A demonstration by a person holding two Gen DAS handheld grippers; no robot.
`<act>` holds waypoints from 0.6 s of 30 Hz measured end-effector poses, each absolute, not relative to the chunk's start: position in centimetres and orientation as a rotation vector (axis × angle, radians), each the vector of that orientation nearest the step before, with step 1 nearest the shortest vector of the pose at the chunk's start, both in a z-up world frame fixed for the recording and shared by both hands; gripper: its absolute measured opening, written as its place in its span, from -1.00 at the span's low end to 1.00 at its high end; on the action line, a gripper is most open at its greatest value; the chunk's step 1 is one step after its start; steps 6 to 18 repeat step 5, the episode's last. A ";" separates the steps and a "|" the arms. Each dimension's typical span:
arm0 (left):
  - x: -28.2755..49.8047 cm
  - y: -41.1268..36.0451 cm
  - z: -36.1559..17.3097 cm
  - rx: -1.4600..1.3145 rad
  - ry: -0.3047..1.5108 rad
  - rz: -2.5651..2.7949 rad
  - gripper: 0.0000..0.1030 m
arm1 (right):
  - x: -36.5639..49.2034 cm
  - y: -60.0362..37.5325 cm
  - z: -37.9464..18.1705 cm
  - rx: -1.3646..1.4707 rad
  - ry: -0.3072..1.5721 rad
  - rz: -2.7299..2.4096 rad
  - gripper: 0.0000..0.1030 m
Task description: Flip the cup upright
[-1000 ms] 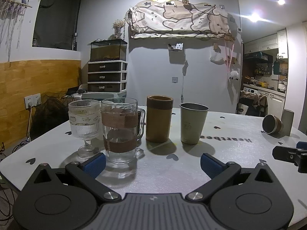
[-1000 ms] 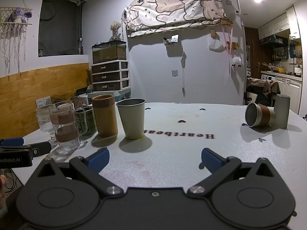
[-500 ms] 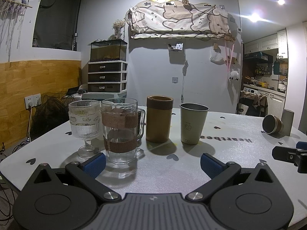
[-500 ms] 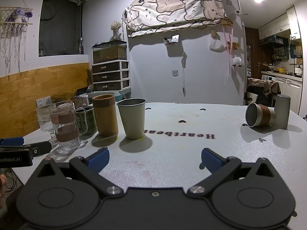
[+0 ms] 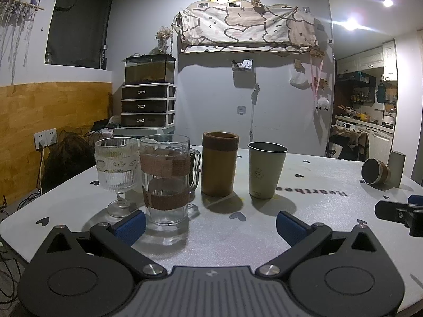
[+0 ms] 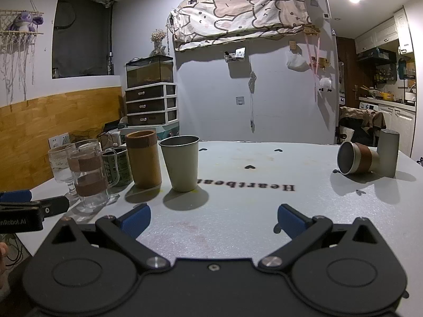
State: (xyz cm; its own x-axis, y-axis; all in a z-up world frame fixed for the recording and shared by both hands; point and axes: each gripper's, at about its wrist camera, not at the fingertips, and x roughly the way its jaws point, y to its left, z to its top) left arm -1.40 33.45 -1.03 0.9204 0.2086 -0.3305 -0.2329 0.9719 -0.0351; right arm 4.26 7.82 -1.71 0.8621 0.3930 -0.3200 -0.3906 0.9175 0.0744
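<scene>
The left gripper (image 5: 210,223) is spread wide with nothing between its blue pads, hovering low over the near edge of the white surface (image 5: 312,185). The right gripper (image 6: 212,220) is spread just as wide and holds nothing either; it sits over the surface's near edge too, to the right of the left one.

The cup (image 6: 355,161) to be turned lies on its side far off on the right of the surface, its dark open mouth facing left and toward the cameras. It has a metal rim and a brown band around its middle, and its base touches a grey cylinder (image 6: 388,152) standing upright just behind it. From the left wrist it appears small at the far right (image 5: 375,171).

On the left stands a row of upright vessels: a ribbed stemmed glass (image 5: 116,174), a glass mug (image 5: 166,179) with brown bands, a brown tumbler (image 5: 219,167) and a pale metal-rimmed cup (image 5: 266,173). A green mug (image 6: 117,167) stands behind the glass mug.
</scene>
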 end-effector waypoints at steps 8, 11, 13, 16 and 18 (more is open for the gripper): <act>-1.5 33.5 -1.0 -0.067 0.327 0.224 1.00 | 4.3 7.8 -1.7 0.007 0.337 0.411 1.00; -1.5 33.5 -1.0 -0.067 0.327 0.224 1.00 | 4.3 7.8 -1.7 0.007 0.337 0.411 1.00; -1.5 33.5 -1.0 -0.067 0.327 0.224 1.00 | 4.3 7.8 -1.7 0.007 0.337 0.411 1.00; -1.5 33.5 -1.0 -0.067 0.327 0.224 1.00 | 4.3 7.8 -1.7 0.007 0.337 0.411 1.00; -1.5 33.5 -1.0 -0.067 0.327 0.224 1.00 | 4.3 7.8 -1.7 0.007 0.337 0.411 1.00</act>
